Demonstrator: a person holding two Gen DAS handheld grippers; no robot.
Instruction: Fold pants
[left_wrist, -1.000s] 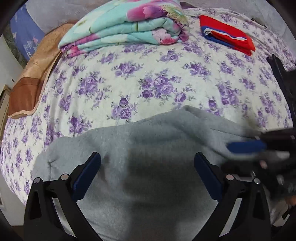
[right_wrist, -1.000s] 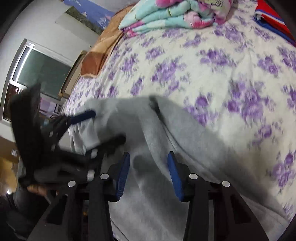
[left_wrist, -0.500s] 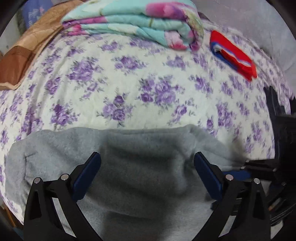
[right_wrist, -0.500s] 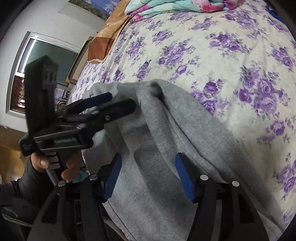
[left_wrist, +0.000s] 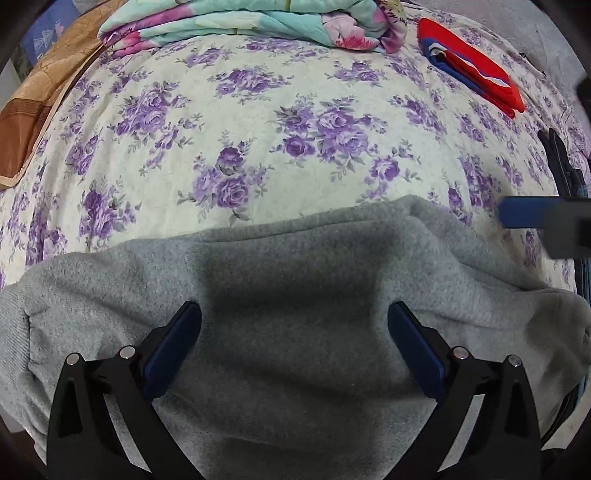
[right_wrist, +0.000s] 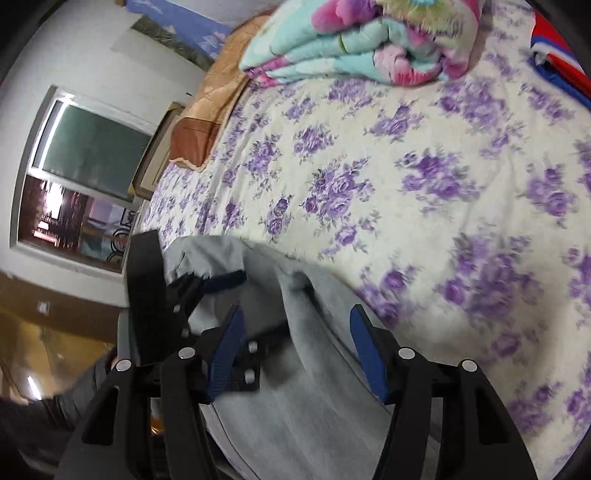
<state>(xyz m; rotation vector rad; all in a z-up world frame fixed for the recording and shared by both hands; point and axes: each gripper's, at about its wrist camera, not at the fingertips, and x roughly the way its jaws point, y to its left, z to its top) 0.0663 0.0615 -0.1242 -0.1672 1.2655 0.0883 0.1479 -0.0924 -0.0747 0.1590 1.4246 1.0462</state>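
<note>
Your left gripper (left_wrist: 294, 341) hangs low over the grey pants (left_wrist: 295, 295), its 2 blue-padded fingers (left_wrist: 173, 347) spread wide with nothing between them. Fabric fills the gap beneath; you cannot tell from this view whether the pads touch it. A dark shadow lies on the cloth between the fingers.

Your right gripper (right_wrist: 295, 345) also stands wide apart, over a raised ridge of the pants (right_wrist: 306, 387). Contact there cannot be confirmed either; that view is blurred. In the right wrist view the left gripper (right_wrist: 221, 291) appears to the left, above the near bed edge. In the left wrist view, 1 blue finger of the right gripper (left_wrist: 528, 218) enters at the right edge, above the bed and apart from the cloth.

The pants lie bunched along the near edge of the bed, a folded edge running across and 1 end drooping at the right.

Beyond them is the bedsheet (left_wrist: 277, 122), cream with purple flowers. At the far side sit a folded floral quilt (left_wrist: 251, 22), a folded red-and-blue garment (left_wrist: 476, 62) to its right, and a tan-and-brown cover (left_wrist: 33, 107) at the far left. A dark item (left_wrist: 561, 162) lies at the right edge. The right wrist view shows a window (right_wrist: 85, 177) on the left wall.
</note>
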